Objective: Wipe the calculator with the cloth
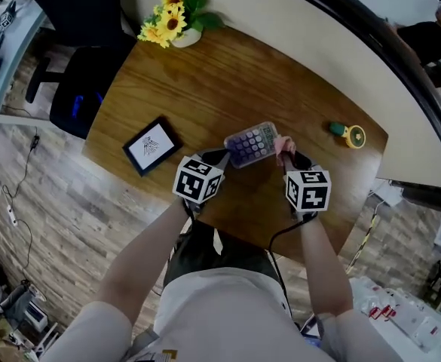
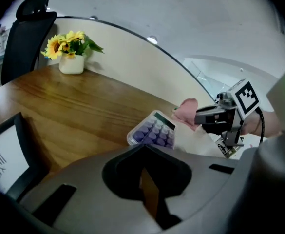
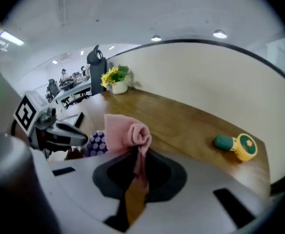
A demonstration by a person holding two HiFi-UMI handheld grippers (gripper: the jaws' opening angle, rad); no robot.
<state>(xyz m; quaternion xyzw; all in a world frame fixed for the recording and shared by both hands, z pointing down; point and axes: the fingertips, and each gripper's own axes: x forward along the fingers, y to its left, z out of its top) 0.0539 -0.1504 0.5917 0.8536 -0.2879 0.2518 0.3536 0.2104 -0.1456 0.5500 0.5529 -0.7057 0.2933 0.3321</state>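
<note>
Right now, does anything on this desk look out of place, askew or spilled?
Nothing looks spilled or damaged. The only skewed item is the calculator: it sits at an angle with its near edge pinched in the left gripper, while the right gripper holds a bunched pink cloth at its right end.

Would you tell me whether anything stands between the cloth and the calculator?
Nothing visible does. The cloth, clamped in the right gripper, sits right at the end of the calculator, which the left gripper holds.

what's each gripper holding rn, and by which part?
Both loaded: left gripper shut on the calculator at its keypad end; right gripper pinches the pink cloth by a gathered end.
</note>
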